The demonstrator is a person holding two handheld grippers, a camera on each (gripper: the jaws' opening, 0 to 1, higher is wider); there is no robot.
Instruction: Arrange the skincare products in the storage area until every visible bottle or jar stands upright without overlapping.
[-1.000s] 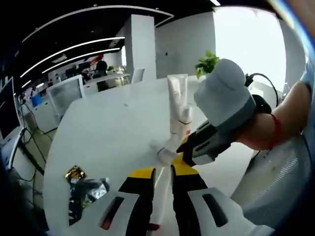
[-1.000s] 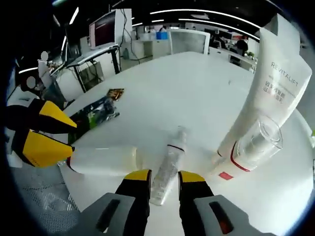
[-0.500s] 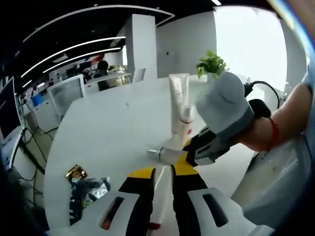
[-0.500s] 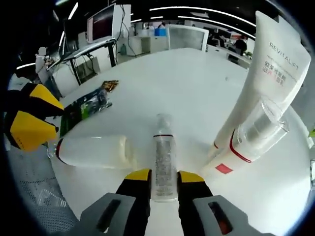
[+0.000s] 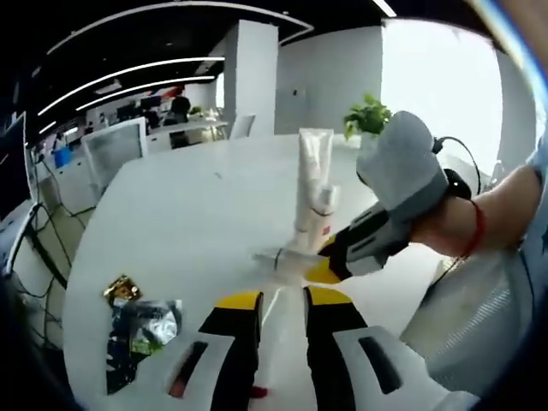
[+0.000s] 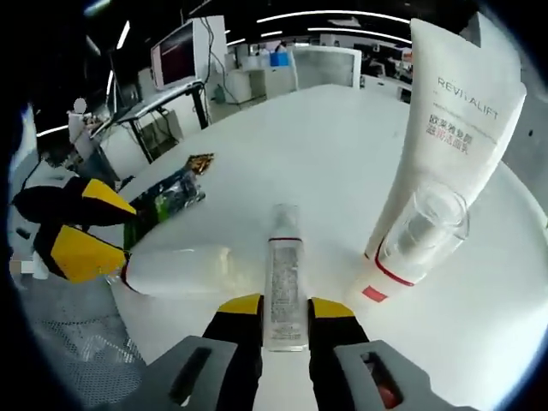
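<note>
We see a round white table (image 6: 342,137). On it a white Revitalift tube (image 6: 445,145) stands cap-down, with a clear-capped bottle (image 6: 409,244) upright just beside it. A white bottle (image 6: 184,270) with a red band lies on its side. Dark snack packets (image 6: 167,195) lie near the table's edge.

Smooth white counter (image 6: 342,145) with a soft sheen. The tall tube (image 6: 445,145) looks like matt white plastic, and a clear glossy cap (image 6: 425,224) sits in front of it. The slim bottle (image 6: 284,287) seems translucent plastic. A shiny foil wrapper (image 5: 137,330) crinkles nearby, and the white bottle (image 6: 184,272) is satin-smooth.
</note>
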